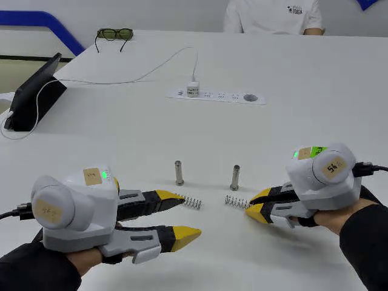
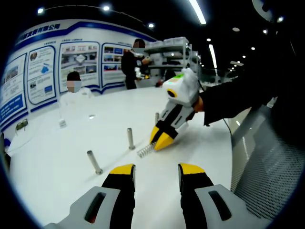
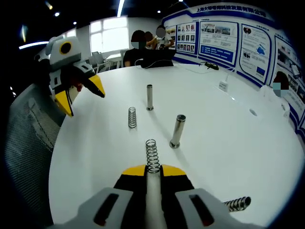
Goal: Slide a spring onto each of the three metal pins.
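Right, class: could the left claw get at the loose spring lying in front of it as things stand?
Probably yes. The left claw is open, and the loose spring lies flat on bare table just off its tip, with the nearest pin standing apart behind it.

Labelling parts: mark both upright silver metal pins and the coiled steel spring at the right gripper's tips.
Left silver metal pin [image 1: 179, 173]: head view, shaft.
Right silver metal pin [image 1: 235, 177]: head view, shaft.
Coiled steel spring [image 1: 236, 202]: head view, middle coils.
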Tool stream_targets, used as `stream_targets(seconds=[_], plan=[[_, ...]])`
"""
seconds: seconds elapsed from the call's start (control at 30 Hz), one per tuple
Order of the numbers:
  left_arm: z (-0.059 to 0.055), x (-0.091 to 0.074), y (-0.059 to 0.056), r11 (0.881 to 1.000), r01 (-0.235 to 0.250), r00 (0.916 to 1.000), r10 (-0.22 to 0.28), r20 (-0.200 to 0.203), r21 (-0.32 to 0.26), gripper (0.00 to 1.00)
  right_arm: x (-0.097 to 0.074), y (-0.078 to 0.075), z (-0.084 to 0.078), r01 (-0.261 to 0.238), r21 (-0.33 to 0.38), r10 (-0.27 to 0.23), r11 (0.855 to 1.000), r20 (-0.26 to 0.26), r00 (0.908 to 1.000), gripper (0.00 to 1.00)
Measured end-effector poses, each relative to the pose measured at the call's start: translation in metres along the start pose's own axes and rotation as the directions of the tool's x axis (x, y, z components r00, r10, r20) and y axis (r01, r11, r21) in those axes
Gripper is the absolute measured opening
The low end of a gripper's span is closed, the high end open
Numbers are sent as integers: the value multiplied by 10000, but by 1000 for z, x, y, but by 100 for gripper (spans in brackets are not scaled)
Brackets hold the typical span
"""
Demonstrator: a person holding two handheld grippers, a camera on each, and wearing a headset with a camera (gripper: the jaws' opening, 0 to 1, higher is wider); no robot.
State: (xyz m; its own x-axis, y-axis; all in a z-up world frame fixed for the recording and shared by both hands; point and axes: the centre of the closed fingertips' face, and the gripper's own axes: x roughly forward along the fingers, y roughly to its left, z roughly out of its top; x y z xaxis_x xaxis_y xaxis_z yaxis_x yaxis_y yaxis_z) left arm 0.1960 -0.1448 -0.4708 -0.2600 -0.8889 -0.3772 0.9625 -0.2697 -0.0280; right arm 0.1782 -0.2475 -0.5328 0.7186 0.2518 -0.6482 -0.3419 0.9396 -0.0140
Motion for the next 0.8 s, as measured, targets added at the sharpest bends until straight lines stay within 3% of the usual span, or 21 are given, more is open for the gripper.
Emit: stream_targets(seconds=[0.43, 0.8], plan=[[7, 9, 1, 9989, 278, 9995, -272, -150, 378, 37, -19, 13, 16, -187, -562, 194, 9982, 124, 9997, 11], [12, 21, -9, 9940, 755, 9969, -736, -265, 795, 38, -36, 46, 38, -1207, -824, 1240, 9893, 358, 9916, 11]])
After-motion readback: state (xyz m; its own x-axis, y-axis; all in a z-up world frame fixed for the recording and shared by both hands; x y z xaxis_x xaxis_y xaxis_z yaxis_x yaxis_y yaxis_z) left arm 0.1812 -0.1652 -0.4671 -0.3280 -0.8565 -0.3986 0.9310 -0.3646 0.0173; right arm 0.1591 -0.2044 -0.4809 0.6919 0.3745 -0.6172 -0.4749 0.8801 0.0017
